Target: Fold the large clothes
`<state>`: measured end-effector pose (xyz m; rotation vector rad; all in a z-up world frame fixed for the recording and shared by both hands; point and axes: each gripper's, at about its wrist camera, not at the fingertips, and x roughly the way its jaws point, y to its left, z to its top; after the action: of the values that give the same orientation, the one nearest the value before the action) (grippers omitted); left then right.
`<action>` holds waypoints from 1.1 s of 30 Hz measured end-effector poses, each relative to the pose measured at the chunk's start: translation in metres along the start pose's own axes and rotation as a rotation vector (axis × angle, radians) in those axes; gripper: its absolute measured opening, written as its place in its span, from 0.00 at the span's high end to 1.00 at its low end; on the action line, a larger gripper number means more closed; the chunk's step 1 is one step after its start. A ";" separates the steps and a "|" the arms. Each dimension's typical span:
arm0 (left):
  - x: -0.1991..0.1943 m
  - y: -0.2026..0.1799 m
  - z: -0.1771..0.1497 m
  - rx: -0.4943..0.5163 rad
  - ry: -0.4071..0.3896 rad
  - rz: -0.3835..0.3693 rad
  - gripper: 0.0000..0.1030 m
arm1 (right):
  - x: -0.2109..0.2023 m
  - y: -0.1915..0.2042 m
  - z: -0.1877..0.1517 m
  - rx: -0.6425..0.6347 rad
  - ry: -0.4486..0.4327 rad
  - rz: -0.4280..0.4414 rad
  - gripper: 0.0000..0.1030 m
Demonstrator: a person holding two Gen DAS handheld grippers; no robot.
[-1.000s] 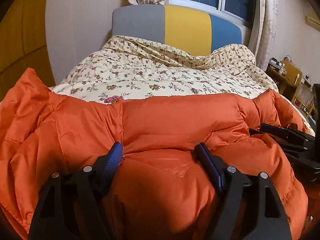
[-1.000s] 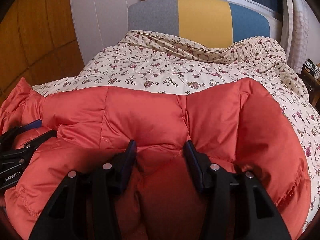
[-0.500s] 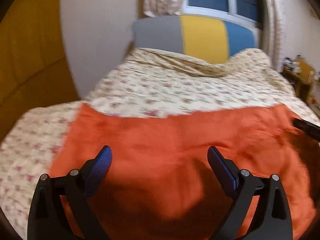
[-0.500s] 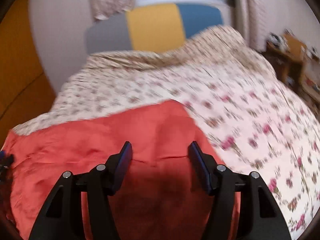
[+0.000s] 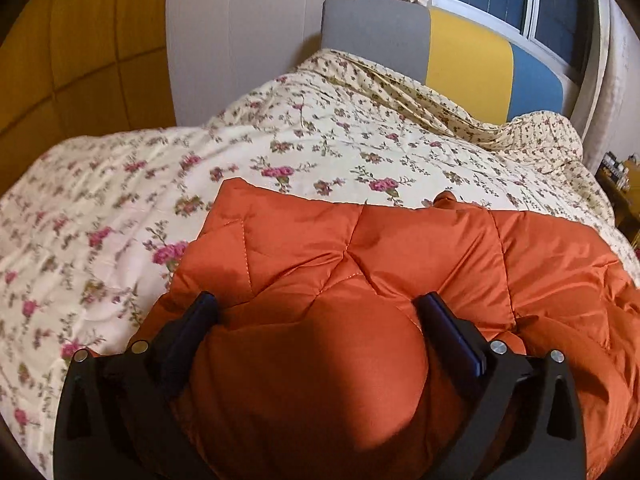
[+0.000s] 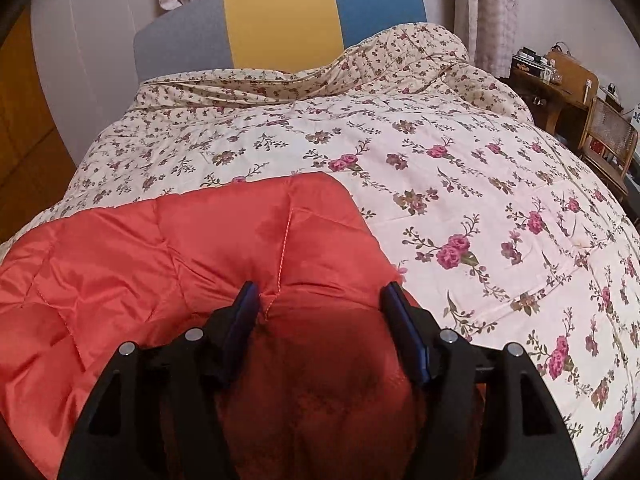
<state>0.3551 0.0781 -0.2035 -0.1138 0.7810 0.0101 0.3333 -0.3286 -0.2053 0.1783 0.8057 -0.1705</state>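
An orange quilted puffer jacket (image 5: 400,248) lies spread across the near part of a bed; it also shows in the right wrist view (image 6: 160,248). My left gripper (image 5: 316,312) stands with jaws wide apart, pressed down on the jacket's left end, padding bulging between the fingers (image 5: 448,328). My right gripper (image 6: 320,300) is likewise wide apart, pressed on the jacket's right end, fabric bulging up between its fingers (image 6: 244,312). Neither gripper is seen from the other's camera.
The bed is covered by a cream floral quilt (image 6: 440,168), bunched at the far end against a grey, yellow and blue headboard (image 6: 280,28). A wooden desk and chair (image 6: 600,136) stand to the right. A yellow wall panel (image 5: 60,60) is on the left.
Both grippers let go of the jacket folds, opened wide and lifted half a second ago, then moved apart to the jacket's ends and pressed down. The jacket now lies flatter.
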 end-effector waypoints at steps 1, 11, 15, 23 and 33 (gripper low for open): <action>0.000 0.000 -0.001 -0.002 0.001 -0.002 0.03 | 0.000 0.000 0.000 -0.002 -0.001 -0.003 0.38; -0.068 -0.009 -0.037 0.028 -0.116 0.053 0.03 | -0.002 0.004 0.000 -0.016 -0.010 -0.022 0.36; -0.080 -0.008 -0.056 0.054 -0.149 0.074 0.03 | -0.003 0.003 -0.001 -0.016 -0.012 -0.022 0.36; -0.060 -0.005 -0.053 0.039 -0.059 0.054 0.03 | -0.005 0.000 -0.001 -0.008 -0.016 -0.008 0.35; -0.119 -0.001 -0.096 0.002 -0.149 0.068 0.03 | -0.011 0.004 0.000 -0.030 -0.005 -0.032 0.33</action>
<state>0.2035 0.0710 -0.1876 -0.0836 0.6354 0.0819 0.3264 -0.3233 -0.1969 0.1367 0.8061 -0.1892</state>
